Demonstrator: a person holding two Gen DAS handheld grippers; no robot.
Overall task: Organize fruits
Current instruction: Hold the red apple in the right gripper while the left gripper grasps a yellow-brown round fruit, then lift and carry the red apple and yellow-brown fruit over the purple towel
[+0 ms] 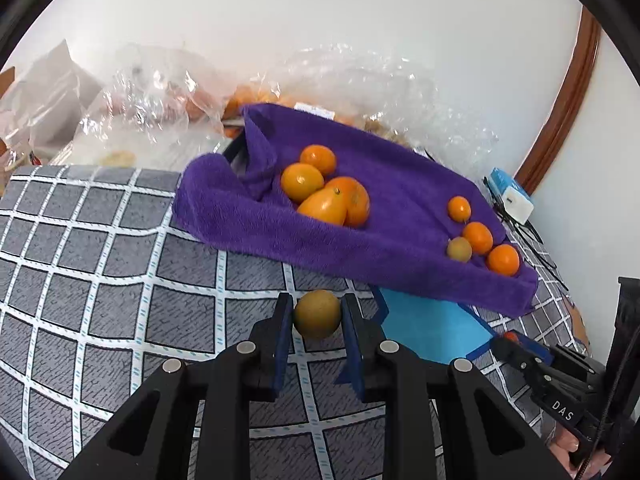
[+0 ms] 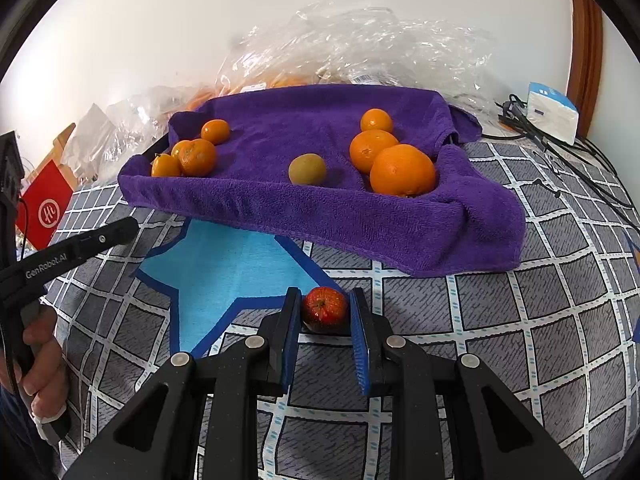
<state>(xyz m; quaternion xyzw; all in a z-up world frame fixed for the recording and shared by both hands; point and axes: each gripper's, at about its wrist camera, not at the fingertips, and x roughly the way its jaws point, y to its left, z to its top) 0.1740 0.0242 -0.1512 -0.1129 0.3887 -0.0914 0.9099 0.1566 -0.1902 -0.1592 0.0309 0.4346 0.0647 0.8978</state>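
Left claw (image 1: 317, 312): your fingers pinch a brownish-green round fruit (image 1: 317, 319), low centre of the left wrist view, held over the grey checked bed cover (image 1: 120, 280).
Right claw (image 2: 325, 309): yours is pinched on a small red fruit (image 2: 324, 310), low centre of the right wrist view; whether the fruit touches the cover underneath you cannot tell.
Open room near: bare checked cover lies to the left of your left claw and to the right of your right claw.
Blue patch (image 2: 236, 268): a light blue shape with a darker border lies on the cover between the claws and the towel; the towel's front edge hides its far part.
Purple towel (image 2: 320, 216): it is draped over something tray-like, and its raised front edge stands just beyond both claws; what lies under it is hidden.
Fruits on towel: in the right wrist view, a cluster of small oranges (image 2: 192, 156) sits at the left end, a green-brown fruit (image 2: 307, 169) near the middle, and a large orange (image 2: 402, 170) with two smaller ones at the right end.
Far edge: crumpled clear plastic bags (image 2: 360, 48) crowd the wall behind the towel; their contents are hard to make out.
Right edge: a white and blue box (image 2: 552, 112) and black cables (image 2: 520, 120) lie at the upper right.
Cut off: your other hand (image 2: 44, 364) on its tool shows at the left border.
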